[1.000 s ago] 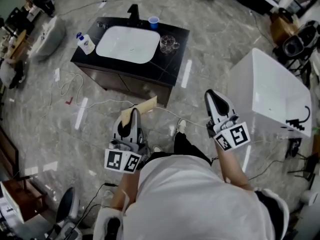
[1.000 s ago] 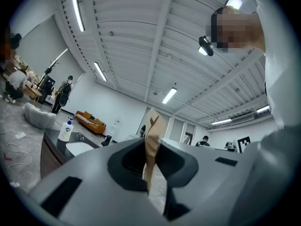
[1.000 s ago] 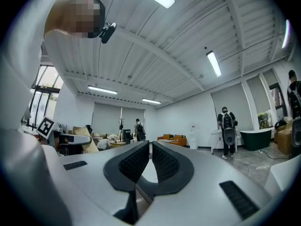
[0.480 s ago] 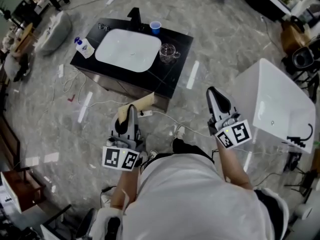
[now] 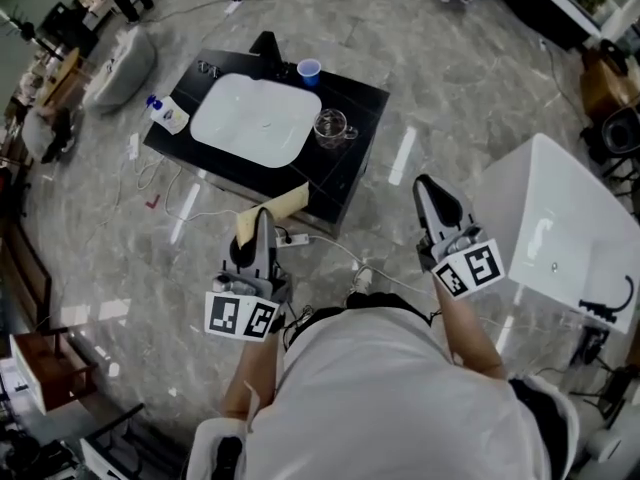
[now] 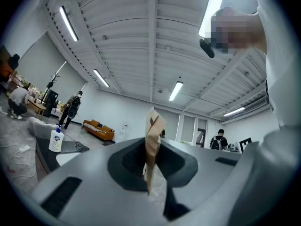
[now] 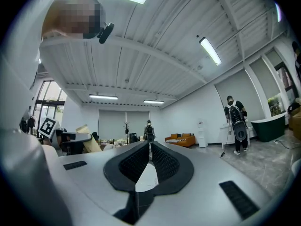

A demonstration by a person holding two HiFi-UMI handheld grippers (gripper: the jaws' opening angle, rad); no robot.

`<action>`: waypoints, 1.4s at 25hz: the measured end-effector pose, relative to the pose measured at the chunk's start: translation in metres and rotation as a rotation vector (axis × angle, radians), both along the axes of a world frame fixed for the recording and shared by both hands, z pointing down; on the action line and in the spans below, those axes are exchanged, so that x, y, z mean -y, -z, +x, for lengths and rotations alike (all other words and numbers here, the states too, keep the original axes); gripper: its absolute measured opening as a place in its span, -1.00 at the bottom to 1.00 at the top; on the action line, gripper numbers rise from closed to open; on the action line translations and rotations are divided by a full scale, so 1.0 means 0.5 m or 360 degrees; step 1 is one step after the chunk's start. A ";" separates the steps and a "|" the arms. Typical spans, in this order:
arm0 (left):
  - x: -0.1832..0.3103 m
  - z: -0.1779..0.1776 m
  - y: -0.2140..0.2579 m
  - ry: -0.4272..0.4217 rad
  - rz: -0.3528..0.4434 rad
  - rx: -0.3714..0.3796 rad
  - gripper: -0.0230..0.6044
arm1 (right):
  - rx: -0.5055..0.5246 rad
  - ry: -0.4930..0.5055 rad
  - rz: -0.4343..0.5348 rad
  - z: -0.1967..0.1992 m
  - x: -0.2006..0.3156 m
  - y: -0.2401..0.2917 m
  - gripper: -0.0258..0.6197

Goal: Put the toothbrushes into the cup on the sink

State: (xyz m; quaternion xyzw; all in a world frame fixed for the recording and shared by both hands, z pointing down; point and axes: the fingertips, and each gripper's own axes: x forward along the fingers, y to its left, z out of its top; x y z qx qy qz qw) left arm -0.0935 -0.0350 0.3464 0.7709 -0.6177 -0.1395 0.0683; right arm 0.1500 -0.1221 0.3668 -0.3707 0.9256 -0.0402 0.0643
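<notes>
My left gripper (image 5: 262, 220) is shut on a flat tan cardboard pack (image 5: 281, 208), which stands up edge-on between the pads (image 6: 153, 142). What the pack contains cannot be seen. My right gripper (image 5: 426, 188) is shut with nothing in it, its ribbed pads (image 7: 160, 161) meeting. Both are held up in front of the person's chest, well short of the black sink counter (image 5: 353, 83). On the counter, a clear glass cup (image 5: 330, 125) stands right of the white basin (image 5: 255, 118) and a small blue cup (image 5: 309, 69) at the back.
A soap bottle (image 5: 168, 115) stands at the counter's left end and a dark faucet (image 5: 267, 45) behind the basin. A white bathtub (image 5: 560, 228) is on the right. Cables and a power strip (image 5: 292, 239) lie on the marble floor. People stand in the background (image 7: 234, 121).
The sink counter has slid slightly down and right in the head view as the person's view shifted. Both grippers keep the same pose; the tan pack stays held.
</notes>
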 end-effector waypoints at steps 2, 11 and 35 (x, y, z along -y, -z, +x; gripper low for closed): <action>0.016 0.009 -0.005 0.0018 -0.0026 0.0007 -0.82 | 0.0010 0.0032 -0.0003 0.001 0.023 0.001 -0.78; 0.063 -0.005 -0.014 0.0099 -0.0090 0.0042 -0.82 | 0.0059 0.0139 -0.0034 -0.030 0.088 -0.010 -0.78; 0.378 -0.093 -0.131 -0.0127 -0.0144 -0.0147 -0.82 | -0.0128 -0.0066 -0.0132 -0.070 0.170 -0.029 -0.78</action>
